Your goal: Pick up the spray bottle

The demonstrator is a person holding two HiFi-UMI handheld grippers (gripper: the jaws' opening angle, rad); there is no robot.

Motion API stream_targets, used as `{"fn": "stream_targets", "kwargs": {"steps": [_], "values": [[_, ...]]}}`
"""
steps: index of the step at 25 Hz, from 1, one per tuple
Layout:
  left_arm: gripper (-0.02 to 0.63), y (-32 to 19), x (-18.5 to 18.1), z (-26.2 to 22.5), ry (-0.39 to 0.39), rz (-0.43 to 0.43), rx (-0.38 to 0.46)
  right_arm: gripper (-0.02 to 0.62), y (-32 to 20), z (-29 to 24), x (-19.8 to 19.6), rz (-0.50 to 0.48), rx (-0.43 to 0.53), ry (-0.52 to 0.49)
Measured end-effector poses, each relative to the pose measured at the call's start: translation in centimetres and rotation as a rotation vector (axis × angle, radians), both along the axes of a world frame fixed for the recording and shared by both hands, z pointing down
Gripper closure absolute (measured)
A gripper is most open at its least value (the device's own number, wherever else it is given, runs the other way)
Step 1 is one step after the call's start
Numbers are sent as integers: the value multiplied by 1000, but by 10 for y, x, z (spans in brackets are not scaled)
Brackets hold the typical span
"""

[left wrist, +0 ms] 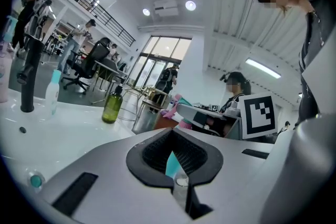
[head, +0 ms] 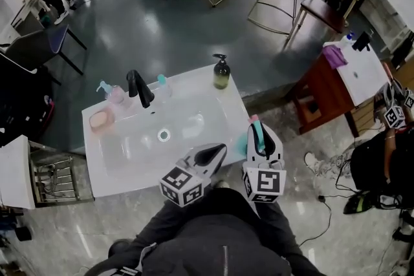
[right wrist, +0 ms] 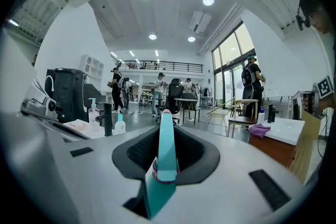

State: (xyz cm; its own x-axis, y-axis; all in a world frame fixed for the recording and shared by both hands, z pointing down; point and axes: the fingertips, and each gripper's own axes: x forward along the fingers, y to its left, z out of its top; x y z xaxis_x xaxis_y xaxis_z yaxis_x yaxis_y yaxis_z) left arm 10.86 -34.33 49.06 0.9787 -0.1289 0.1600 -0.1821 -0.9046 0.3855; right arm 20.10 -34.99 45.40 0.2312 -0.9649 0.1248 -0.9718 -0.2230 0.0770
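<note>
At the near right edge of the white sink tabletop [head: 220,106], the right gripper [head: 264,138] has its jaws clamped on the teal spray bottle [right wrist: 165,152], which stands upright between them. A small band on the bottle carries print too small to read. Just left of it, the left gripper [head: 218,150] has its jaws together, empty. Both marker cubes show black-and-white squares, no words.
</note>
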Motion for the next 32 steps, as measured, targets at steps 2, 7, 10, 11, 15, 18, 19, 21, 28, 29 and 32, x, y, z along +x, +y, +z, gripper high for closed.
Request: {"fn": "stream_targets", "kwargs": {"steps": [2, 7, 10, 11, 15, 18, 19, 21, 28, 29, 32], "values": [[598, 1, -1, -1, 1, -4, 2, 520, 1, -4, -1, -14, 4, 1], [598, 6, -5, -3, -4, -10, 15, 520, 4, -14, -7, -65, 19, -12], [598, 7, -11, -4, -6, -22, 21, 520, 5, -19, -15, -108, 31, -50], [598, 7, -13, -4, -7, -29, 21, 520, 5, -22, -18, -126, 33, -63], [598, 4, -24, 0, -22, -62, 21, 520, 7, -31, -31, -209, 47, -129], [598, 1, -38, 3, -29, -99, 7, 520, 10, -38, -47, -279, 53, -170], [598, 1, -44, 3, -29, -112, 1, 520, 11, -38, -53, -301, 51, -183], [598, 0, -54, 4, -32, -140, -12, 520, 15, -37, -64, -341, 42, -213], [598, 6, -76, 15, -58, -187, -62, 520, 40, -23, -96, -407, 5, -332], [598, 6, -76, 17, -59, -188, -70, 520, 44, -20, -98, -403, 2, -339], [598, 7, -74, 19, -54, -181, -79, 520, 49, -16, -98, -390, -4, -344]]}}
